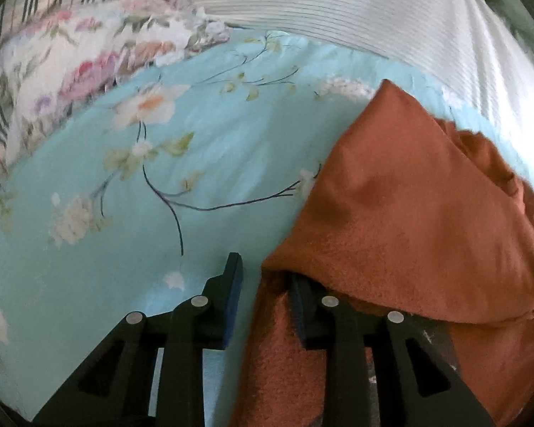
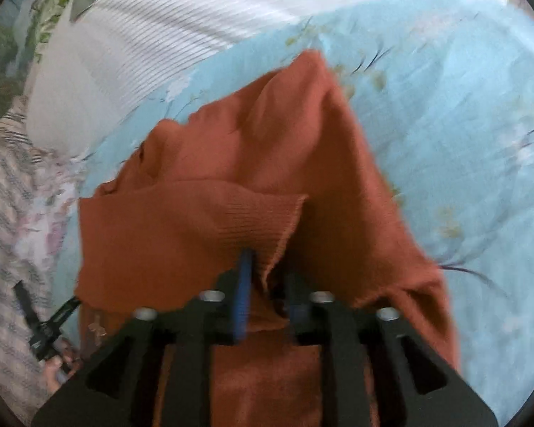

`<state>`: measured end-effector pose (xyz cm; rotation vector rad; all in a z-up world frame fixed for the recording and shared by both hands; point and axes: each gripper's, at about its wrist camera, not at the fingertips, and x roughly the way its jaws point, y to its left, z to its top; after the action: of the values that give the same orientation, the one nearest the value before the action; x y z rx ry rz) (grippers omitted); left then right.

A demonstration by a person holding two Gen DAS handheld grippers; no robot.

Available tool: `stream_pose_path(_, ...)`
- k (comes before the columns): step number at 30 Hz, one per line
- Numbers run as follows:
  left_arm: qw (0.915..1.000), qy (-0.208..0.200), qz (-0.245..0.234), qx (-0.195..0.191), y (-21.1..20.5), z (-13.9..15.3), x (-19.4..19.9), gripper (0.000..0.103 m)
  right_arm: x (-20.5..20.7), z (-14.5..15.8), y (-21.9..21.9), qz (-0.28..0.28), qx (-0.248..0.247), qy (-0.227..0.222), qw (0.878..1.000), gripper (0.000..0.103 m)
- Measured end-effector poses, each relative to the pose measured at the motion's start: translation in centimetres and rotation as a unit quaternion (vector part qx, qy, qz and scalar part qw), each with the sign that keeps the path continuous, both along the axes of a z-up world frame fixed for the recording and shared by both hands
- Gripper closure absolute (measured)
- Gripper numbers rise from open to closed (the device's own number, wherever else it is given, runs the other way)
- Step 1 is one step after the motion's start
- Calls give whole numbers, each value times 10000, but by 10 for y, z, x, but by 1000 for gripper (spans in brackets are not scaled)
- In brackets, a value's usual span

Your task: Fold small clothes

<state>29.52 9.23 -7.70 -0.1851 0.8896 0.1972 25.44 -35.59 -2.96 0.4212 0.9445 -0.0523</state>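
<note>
A rust-orange knitted garment [image 1: 409, 220] lies bunched on a pale blue flowered bedsheet [image 1: 203, 163]. In the left wrist view my left gripper [image 1: 267, 284] sits at the garment's left edge. Its right finger is tucked under a fold, and a strip of sheet shows between its left pad [image 1: 234, 284] and the cloth. In the right wrist view the garment [image 2: 252, 163] rises in a peak, and its ribbed hem [image 2: 260, 224] hangs down between the fingers of my right gripper [image 2: 270, 284]. A dark gap shows beside the hem, so the pads stand apart.
A white ribbed cover [image 1: 356, 10] lies beyond the sheet, and a pink flowered quilt [image 1: 89, 60] is at the far left. In the right wrist view, a hand [image 2: 55, 366] with a black tool shows at the lower left, beside the garment's edge.
</note>
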Motion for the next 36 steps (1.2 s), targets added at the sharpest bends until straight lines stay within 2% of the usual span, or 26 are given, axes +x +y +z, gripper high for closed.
stream_pose_path(1,9999,-56,15,-86,3,0,-2,73,-5,15,8,87,-86,-290,9995,42)
stream_pose_path(3,9997,-147,62,-202,6,-1,-6,69,-4,32,23,427,-65,-592,9973,36)
stream_pose_path(5,9992,-229,99,-297,8,-2,-8,68,16,38,48,1005,290,-560,9929,36)
stream_pose_path(8,9986,-302,116,-429,11,-3,-10,67,67,34,103,1916,828,-403,9772,33)
stream_pose_path(10,9981,-344,114,-495,13,-3,-10,67,108,28,143,2380,1034,-325,9652,17)
stream_pose_path(11,9978,-365,114,-533,14,-3,-10,67,122,27,159,2489,1096,-290,9619,12)
stream_pose_path(12,9974,-399,110,-584,15,-3,-11,67,140,22,176,2656,1215,-188,9562,4)
stream_pose_path(13,9971,-426,108,-628,16,-3,-12,67,158,18,191,2785,1297,-58,9516,2)
stream_pose_path(15,9963,-473,101,-713,18,-3,-13,66,191,5,219,2995,1363,280,9439,2)
stream_pose_path(17,9954,-510,92,-810,21,-4,-13,66,217,-12,241,3189,1193,802,9368,2)
stream_pose_path(18,9949,-526,86,-860,22,-4,-14,66,223,-21,251,3346,1185,1052,9289,2)
stream_pose_path(19,9944,-542,84,-899,23,-4,-14,66,231,-34,267,3612,1354,1400,9119,2)
stream_pose_path(20,9941,-554,81,-925,24,-4,-14,66,232,-39,274,3745,1498,1521,9023,2)
stream_pose_path(23,9936,-601,71,-957,24,-5,-16,65,236,-42,306,4226,2359,1578,8607,1)
stream_pose_path(24,9933,-623,70,-976,24,-5,-16,65,238,-39,313,4259,2576,1471,8548,1)
stream_pose_path(27,9921,-678,69,-1048,26,-6,-16,65,252,-35,323,3951,3103,991,8590,1)
stream_pose_path(31,9908,-774,42,-1107,27,-5,-18,65,259,-37,298,3016,3506,468,8854,1)
stream_pose_path(33,9899,-817,30,-1160,28,-4,-20,64,247,-27,275,2592,3448,281,9017,1)
stream_pose_path(36,9885,-776,-78,-1298,32,-1,-26,65,233,-9,240,2425,3036,12,9214,1)
